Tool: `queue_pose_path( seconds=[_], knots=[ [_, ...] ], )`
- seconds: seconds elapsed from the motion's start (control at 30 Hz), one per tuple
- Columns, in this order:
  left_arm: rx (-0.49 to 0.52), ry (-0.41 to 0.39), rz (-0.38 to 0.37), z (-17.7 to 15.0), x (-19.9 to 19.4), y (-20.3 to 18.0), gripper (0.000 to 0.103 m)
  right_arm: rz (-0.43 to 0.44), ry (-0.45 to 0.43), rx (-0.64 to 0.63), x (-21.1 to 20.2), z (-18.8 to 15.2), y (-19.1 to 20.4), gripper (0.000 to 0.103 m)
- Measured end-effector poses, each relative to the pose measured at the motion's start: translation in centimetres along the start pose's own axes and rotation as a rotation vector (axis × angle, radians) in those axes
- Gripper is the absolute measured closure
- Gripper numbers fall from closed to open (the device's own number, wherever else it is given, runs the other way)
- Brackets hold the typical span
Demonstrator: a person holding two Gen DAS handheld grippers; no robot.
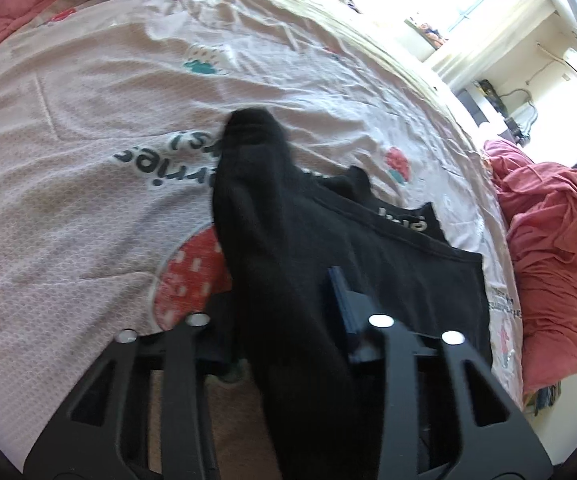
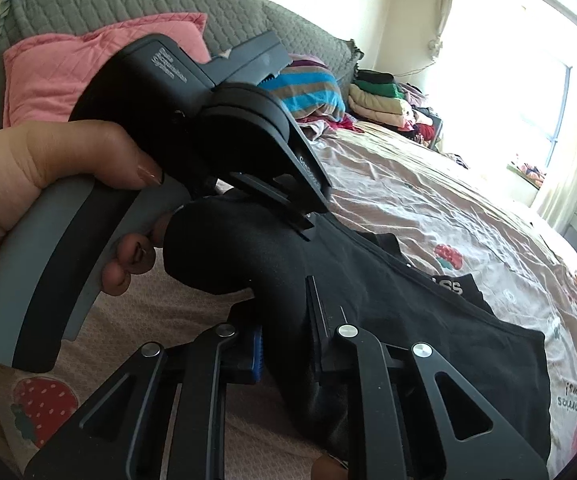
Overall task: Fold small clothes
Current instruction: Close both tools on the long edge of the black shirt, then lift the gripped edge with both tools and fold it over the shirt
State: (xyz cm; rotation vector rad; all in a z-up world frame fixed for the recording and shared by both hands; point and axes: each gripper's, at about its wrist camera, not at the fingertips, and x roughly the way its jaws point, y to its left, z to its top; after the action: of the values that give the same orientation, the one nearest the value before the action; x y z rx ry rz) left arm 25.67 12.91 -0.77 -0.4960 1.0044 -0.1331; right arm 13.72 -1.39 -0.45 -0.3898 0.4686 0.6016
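Sunlit bedroom, with a pink strawberry-print bedsheet spread over the bed and a red blanket bunched at its right edge. On the sheet near that edge lies a black garment, part of it lifted in folds. My left tongs are closed on one bunched fold of it. My right tongs pinch another fold, nearly shut. My left hand wraps the grey grip of the left tool.

"SS" on black garment's waistband
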Motion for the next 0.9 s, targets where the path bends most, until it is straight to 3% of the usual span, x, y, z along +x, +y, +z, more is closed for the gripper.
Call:
queue_pose_path(
  seconds=[0.6,0.9],
  knots=[
    [0.145,-0.073,-0.007,-0.1,-3.7,-8.6,0.081,-0.068,-0.083,0.201,-5.6,-0.4,-4.7,0.091],
    [0.174,-0.084,0.006,-0.8,-4.5,-11.3,0.081,-0.082,-0.101,0.243,-7.7,-1.0,-6.2,0.092]
  ],
)
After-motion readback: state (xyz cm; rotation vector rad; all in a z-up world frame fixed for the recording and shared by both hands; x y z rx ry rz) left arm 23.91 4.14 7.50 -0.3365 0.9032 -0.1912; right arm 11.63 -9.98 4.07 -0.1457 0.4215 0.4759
